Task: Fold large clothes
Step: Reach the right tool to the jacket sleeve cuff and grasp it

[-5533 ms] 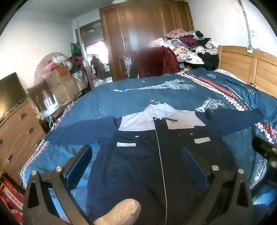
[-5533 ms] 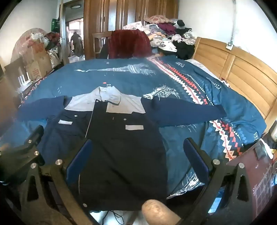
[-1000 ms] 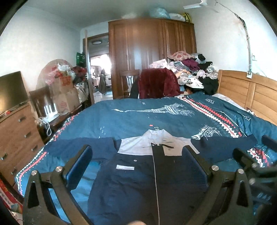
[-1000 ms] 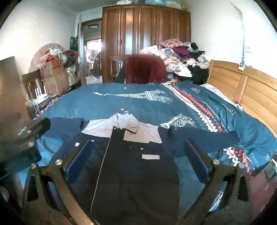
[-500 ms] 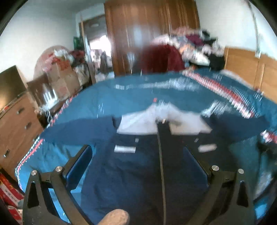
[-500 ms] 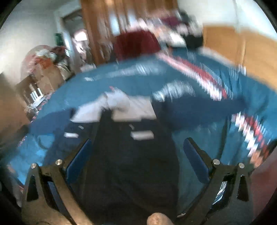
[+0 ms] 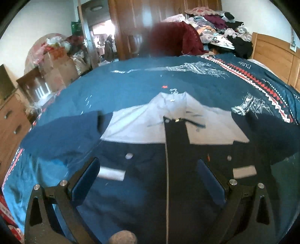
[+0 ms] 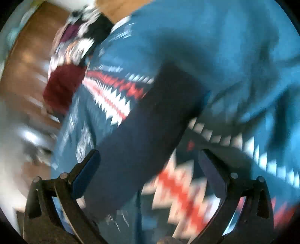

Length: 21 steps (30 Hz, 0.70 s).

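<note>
Left gripper (image 7: pixel 148 176) fingers spread wide, empty, above jacket (image 7: pixel 168 178). Jacket lies flat, face up, on bed (image 7: pixel 131 78), sleeves out sideways. Judged soft, limp, light, will sag; pinch at cuff or hem edge. Right gripper (image 8: pixel 148 169) fingers spread wide, empty, over right sleeve (image 8: pixel 146 127); view blurred, contact unclear.

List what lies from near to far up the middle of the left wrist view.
Dark navy jacket body → its light grey collar panel → blue patterned bedspread → dark red garment on a chair → brown wooden wardrobe.
</note>
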Each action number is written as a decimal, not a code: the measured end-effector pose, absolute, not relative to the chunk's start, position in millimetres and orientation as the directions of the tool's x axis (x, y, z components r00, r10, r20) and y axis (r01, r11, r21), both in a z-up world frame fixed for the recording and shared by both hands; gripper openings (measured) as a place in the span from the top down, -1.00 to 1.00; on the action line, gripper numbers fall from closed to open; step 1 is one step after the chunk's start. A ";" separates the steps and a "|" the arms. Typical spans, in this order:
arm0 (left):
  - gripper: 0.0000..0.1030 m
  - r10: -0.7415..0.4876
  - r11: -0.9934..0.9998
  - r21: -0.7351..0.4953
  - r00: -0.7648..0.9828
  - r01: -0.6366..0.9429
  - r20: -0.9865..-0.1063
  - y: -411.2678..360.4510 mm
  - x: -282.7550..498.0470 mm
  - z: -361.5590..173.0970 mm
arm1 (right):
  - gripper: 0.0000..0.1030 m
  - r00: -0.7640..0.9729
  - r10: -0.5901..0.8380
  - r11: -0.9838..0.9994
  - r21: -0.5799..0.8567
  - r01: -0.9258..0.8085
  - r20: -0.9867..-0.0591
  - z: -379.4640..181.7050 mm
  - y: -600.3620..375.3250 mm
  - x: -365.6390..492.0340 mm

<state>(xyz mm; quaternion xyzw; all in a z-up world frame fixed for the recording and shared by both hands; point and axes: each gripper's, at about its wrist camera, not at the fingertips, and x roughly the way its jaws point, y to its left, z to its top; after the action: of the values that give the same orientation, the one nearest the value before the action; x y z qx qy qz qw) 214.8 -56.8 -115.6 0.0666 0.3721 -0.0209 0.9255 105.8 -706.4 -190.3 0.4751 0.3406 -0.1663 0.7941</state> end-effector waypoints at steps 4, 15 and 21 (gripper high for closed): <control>-1.00 -0.008 0.991 0.090 0.725 0.096 -0.689 -64.3 229.9 -114.2 | -1.00 0.685 0.093 0.530 0.618 0.580 -0.722 -200.9 -713.6 116.7; -1.00 -0.015 0.994 0.069 0.733 0.085 -0.680 -55.1 235.5 -111.8 | -0.42 0.702 0.148 0.566 0.642 0.518 -0.697 -209.0 -736.9 143.3; -1.00 -0.026 0.998 0.020 0.755 0.051 -0.655 -22.2 234.0 -101.5 | 0.90 0.765 0.202 0.596 0.697 0.399 -0.611 -173.7 -713.5 139.6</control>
<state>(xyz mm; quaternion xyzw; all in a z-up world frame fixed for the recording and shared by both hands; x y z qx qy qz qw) 234.0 -22.2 -101.5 0.0183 0.3492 -0.0206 0.9366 139.6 -713.5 -173.7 0.4454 0.3373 -0.0597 0.8272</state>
